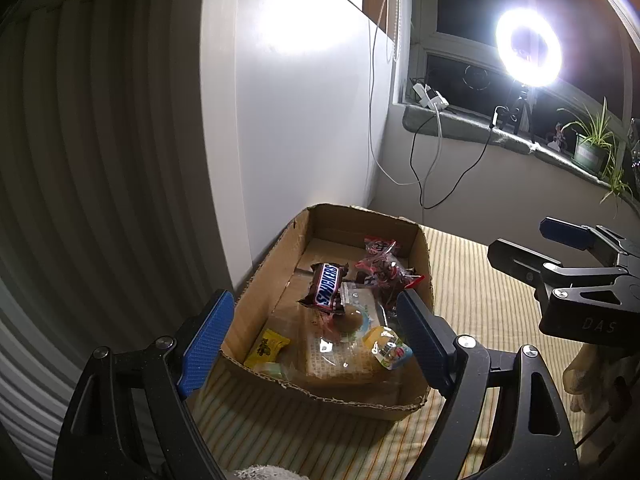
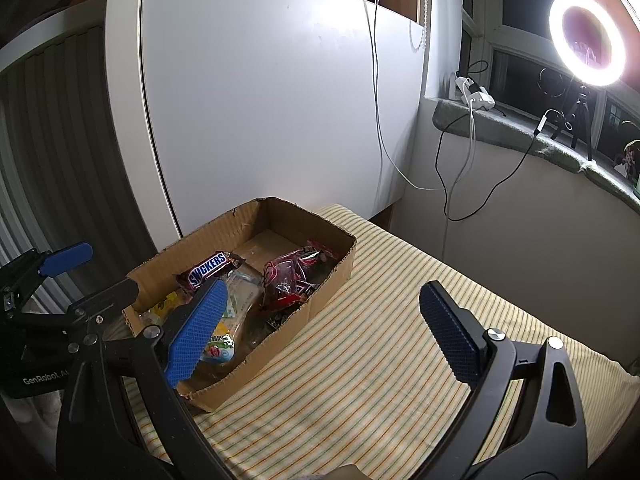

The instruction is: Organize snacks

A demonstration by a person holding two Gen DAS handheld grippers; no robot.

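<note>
A shallow cardboard box [image 1: 256, 280] [image 2: 320, 292] sits on a striped cloth and holds the snacks. A Snickers bar [image 1: 326, 289] [image 2: 208, 269] lies on top, red-and-black packets [image 1: 382, 270] [image 2: 294, 276] at the far end, a yellow sweet [image 1: 266, 348], clear-wrapped biscuits [image 1: 340, 356] and a small jelly cup [image 1: 390, 350] [image 2: 218, 350] near the front. My left gripper [image 1: 316, 338] hangs open over the box's near end, nothing between its blue pads. My right gripper [image 2: 320, 330] stands open beside the box's right wall, empty; it shows at the right edge of the left wrist view [image 1: 532, 246].
The striped cloth [image 2: 400, 360] covers the surface right of the box. A white cabinet panel [image 2: 260, 100] stands behind. A window ledge [image 2: 520, 136] carries a ring light [image 2: 586, 38] on a tripod, chargers, hanging cables and a potted plant [image 1: 592, 144].
</note>
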